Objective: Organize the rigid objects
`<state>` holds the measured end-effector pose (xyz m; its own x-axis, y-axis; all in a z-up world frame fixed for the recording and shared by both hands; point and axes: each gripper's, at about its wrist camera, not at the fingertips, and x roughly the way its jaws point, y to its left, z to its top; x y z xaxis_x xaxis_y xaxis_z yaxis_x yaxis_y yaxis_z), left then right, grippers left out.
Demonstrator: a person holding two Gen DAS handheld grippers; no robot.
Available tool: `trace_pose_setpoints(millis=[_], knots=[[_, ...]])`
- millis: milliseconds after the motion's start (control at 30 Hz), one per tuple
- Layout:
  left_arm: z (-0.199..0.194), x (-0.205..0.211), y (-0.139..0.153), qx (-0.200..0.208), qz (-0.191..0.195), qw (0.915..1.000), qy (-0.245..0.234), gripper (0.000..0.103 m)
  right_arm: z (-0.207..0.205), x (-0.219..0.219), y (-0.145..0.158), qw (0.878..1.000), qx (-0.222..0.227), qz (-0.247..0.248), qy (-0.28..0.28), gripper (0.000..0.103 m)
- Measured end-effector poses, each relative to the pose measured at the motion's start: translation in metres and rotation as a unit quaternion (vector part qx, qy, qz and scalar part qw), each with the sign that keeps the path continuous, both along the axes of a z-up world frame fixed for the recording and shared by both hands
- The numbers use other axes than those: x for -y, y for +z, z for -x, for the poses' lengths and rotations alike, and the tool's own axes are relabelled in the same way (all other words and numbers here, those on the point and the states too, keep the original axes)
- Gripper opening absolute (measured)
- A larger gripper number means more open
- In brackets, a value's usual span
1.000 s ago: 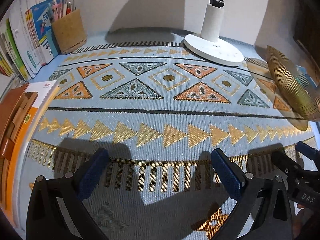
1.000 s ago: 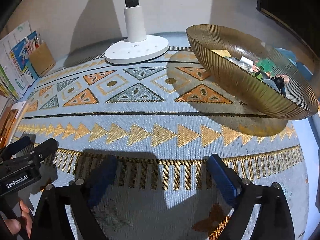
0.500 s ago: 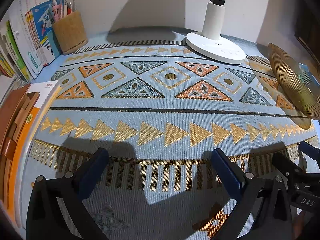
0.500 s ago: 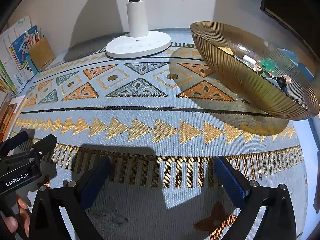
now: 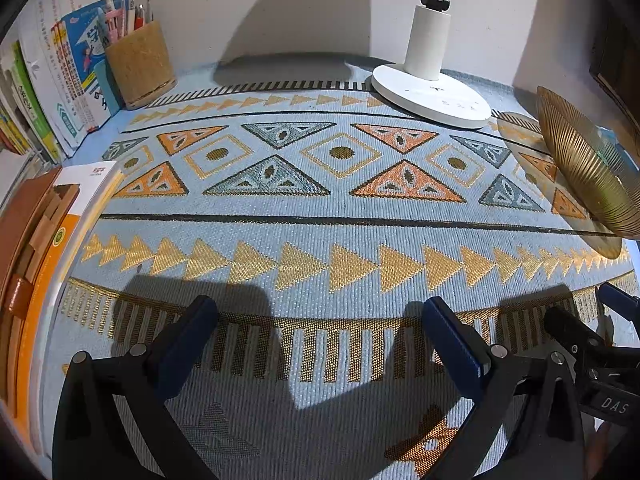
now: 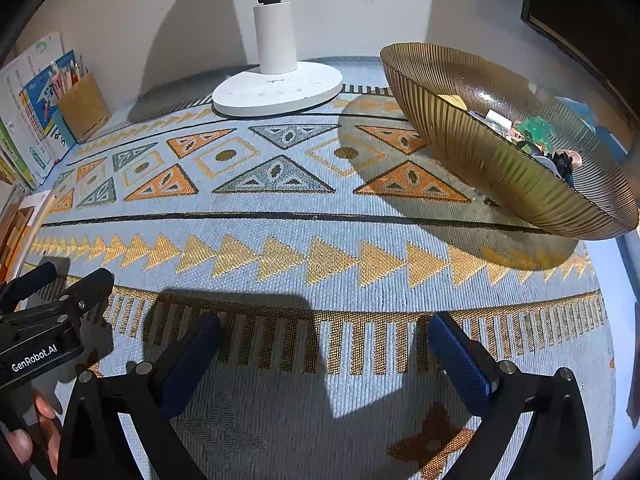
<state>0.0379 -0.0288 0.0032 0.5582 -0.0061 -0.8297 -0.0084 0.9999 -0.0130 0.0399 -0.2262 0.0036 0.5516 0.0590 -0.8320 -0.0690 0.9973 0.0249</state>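
Observation:
A ribbed gold bowl stands at the right on the patterned blue mat. It holds several small objects, among them a green one and a white one. In the left wrist view only the bowl's outer wall shows at the far right. My left gripper is open and empty, low over the mat's near edge. My right gripper is open and empty beside it, to its right. Each gripper shows at the edge of the other's view.
A white lamp base stands at the back centre. A cork pen holder and upright books stand at the back left. A white and orange book on a stack lies at the left edge.
Both grippers have drawn back slightly and tilted up. Both stay open and empty. Nothing on the mat has moved.

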Motion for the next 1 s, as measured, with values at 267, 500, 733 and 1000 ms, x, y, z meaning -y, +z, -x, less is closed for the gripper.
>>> trace_pose_setpoints(millis=[267,500,733,1000], knots=[[0.000,0.000,0.000,0.000,0.000,1.0000,0.000,0.102,0.000,0.000,0.000,1.000,0.000,0.001,-0.001,0.103],[0.000,0.000,0.000,0.000,-0.001,1.0000,0.000,0.103,0.001,-0.001,0.001,1.000,0.000,0.001,-0.001,0.103],[-0.002,-0.001,0.000,-0.002,-0.003,1.0000,0.006,0.103,-0.003,-0.002,0.000,1.000,-0.002,0.004,0.003,0.103],[-0.004,-0.001,0.000,-0.008,-0.004,1.0000,0.003,0.103,-0.016,-0.003,0.002,1.000,-0.028,0.009,0.003,0.103]])
